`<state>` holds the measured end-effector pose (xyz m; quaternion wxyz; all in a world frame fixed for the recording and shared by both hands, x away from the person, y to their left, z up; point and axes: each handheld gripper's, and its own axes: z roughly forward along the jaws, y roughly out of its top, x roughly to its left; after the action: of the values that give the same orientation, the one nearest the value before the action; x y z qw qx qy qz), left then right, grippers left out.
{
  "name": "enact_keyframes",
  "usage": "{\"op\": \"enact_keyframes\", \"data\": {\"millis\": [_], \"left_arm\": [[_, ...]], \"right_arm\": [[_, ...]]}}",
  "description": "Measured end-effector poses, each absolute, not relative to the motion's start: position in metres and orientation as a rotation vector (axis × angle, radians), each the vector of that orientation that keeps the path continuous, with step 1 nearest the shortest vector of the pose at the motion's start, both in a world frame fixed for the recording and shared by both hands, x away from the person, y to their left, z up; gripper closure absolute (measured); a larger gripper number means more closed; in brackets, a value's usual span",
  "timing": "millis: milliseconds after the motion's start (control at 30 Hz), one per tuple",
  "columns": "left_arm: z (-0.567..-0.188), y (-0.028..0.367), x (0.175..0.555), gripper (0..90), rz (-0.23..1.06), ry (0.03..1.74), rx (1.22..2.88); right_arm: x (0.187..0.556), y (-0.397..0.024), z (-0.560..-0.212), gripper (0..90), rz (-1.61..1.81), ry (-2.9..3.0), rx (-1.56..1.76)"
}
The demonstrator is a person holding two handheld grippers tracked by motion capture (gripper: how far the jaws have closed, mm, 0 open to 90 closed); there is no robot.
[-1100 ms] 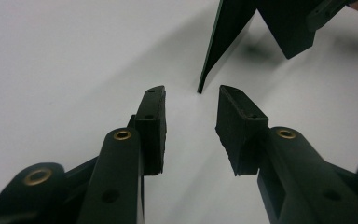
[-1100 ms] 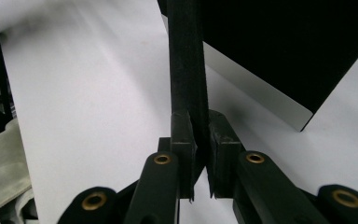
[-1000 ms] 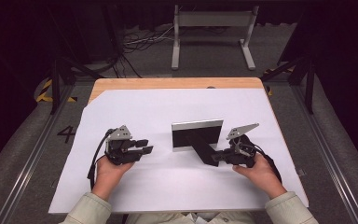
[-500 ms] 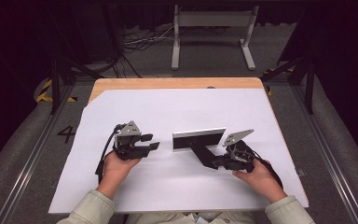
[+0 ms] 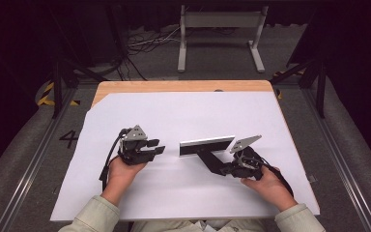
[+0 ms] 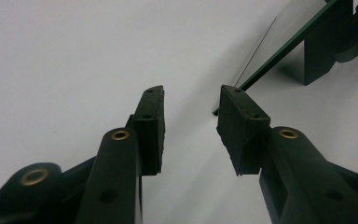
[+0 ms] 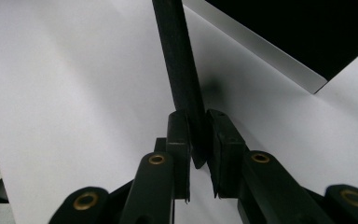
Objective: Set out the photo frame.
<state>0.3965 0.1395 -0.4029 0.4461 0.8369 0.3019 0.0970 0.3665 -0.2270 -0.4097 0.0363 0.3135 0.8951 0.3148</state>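
A flat dark panel (image 5: pixel 206 145) with a silver edge stands on the white sheet (image 5: pixel 183 116), propped on a black stand strut (image 5: pixel 211 162). My right gripper (image 5: pixel 224 170) is shut on that strut; in the right gripper view the strut (image 7: pixel 177 56) runs up between the pads of my right gripper (image 7: pixel 196 114), whose jaws have just been opening slightly, and the panel (image 7: pixel 307 28) lies beyond. My left gripper (image 5: pixel 158 146) stands open a little left of the panel, its jaws just having closed somewhat with nothing between them. In the left gripper view my left gripper (image 6: pixel 192 93) points at the panel's edge (image 6: pixel 279 53).
The white sheet covers a wooden table (image 5: pixel 183 86). Dark floor, cables and a metal frame (image 5: pixel 220 29) lie beyond the far edge. Rails run along both sides of the table.
The panel has tipped lower and turned a little with the right gripper. The left gripper has edged slightly toward the panel, opened wider, then narrowed again.
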Motion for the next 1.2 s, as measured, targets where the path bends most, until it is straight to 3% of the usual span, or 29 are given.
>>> {"op": "enact_keyframes", "data": {"millis": [400,600,800,1033,1200], "left_arm": [[-0.406,0.140,0.400,72.1,0.226,0.768,2.071],[-0.408,0.138,0.401,85.1,0.212,0.775,2.076],[-0.408,0.136,0.402,89.7,0.211,0.772,2.082],[-0.409,0.133,0.403,89.9,0.196,0.767,2.085],[-0.410,0.129,0.404,89.8,0.187,0.788,2.068]], "right_arm": [[0.363,-0.239,-0.402,67.8,1.024,2.699,0.974],[0.357,-0.248,-0.392,67.3,1.086,2.653,0.982],[0.353,-0.259,-0.382,73.9,1.126,2.602,1.002],[0.350,-0.269,-0.376,87.7,1.113,2.568,1.017],[0.350,-0.276,-0.374,89.8,1.102,2.516,1.024]]}}
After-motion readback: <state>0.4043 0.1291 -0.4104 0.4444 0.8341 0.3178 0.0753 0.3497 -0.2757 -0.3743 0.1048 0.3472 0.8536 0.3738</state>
